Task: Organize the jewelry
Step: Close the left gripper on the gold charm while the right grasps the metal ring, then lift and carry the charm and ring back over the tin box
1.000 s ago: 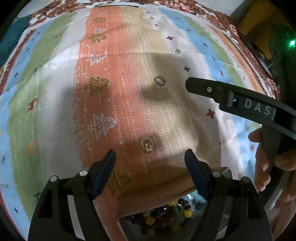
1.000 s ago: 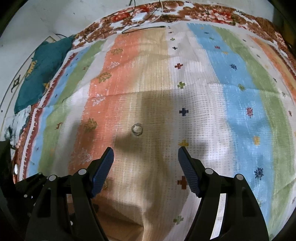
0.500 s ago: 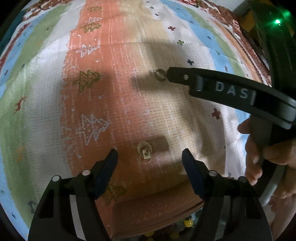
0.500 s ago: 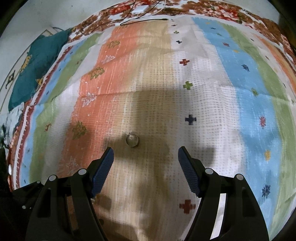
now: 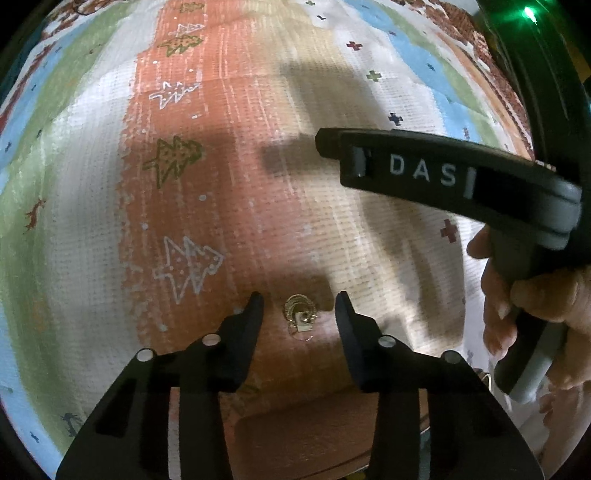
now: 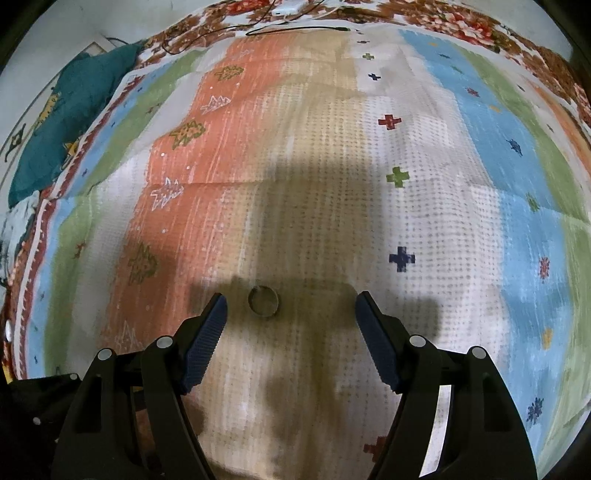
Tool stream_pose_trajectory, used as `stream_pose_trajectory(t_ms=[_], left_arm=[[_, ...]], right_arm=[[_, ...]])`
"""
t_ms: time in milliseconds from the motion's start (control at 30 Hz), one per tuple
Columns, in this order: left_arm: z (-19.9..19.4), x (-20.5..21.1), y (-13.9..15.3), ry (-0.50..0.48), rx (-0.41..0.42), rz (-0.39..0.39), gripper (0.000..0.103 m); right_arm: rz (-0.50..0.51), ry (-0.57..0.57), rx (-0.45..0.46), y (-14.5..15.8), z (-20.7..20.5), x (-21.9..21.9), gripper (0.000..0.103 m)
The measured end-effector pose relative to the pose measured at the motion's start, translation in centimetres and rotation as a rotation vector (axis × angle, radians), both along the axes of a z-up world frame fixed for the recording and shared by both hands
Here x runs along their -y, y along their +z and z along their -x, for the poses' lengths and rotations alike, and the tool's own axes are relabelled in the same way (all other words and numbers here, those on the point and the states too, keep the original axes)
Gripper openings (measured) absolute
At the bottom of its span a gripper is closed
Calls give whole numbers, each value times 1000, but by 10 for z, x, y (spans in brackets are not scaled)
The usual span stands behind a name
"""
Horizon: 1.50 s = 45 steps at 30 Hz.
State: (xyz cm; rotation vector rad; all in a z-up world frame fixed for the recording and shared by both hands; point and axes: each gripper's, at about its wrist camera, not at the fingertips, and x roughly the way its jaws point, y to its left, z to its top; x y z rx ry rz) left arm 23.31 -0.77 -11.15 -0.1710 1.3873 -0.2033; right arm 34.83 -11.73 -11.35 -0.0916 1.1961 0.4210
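A small gold earring (image 5: 301,314) lies on the striped bedspread (image 5: 207,192). My left gripper (image 5: 299,306) is low over it, jaws partly closed on either side of it, not touching. A plain metal ring (image 6: 263,301) lies flat on the cloth in the right wrist view. My right gripper (image 6: 290,304) is open, its tips level with the ring, which sits nearer the left finger (image 6: 207,332). The right gripper's black body (image 5: 436,173) also shows in the left wrist view and hides the ring there.
The brown lid edge of a box (image 5: 306,435) sits under my left gripper. A teal cushion (image 6: 70,122) lies at the bed's far left. A black cable (image 6: 295,27) runs along the far floral border. A hand (image 5: 517,295) holds the right gripper.
My left gripper has dropped toward the earring and its jaws have narrowed around it. My right gripper has advanced until the ring sits between its fingertips.
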Motion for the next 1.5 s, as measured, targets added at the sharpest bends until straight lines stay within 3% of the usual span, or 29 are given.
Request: stream_pose_trajectory(t_ms=[267, 333, 400, 600, 1500], left_arm=[[0, 6, -1, -26, -2, -35, 28], [-1, 8, -2, -30, -3, -44, 18], [-1, 8, -3, -27, -3, -45, 16], [-2, 7, -4, -26, -3, -37, 16], [15, -24, 26, 8, 61, -5, 15]], right_arm=[[48, 18, -4, -4, -4, -10, 65], [58, 14, -7, -5, -5, -11, 59], [62, 14, -13, -6, -6, -11, 42], [55, 30, -23, -8, -5, -14, 19], [26, 11, 18, 9, 11, 3, 19]])
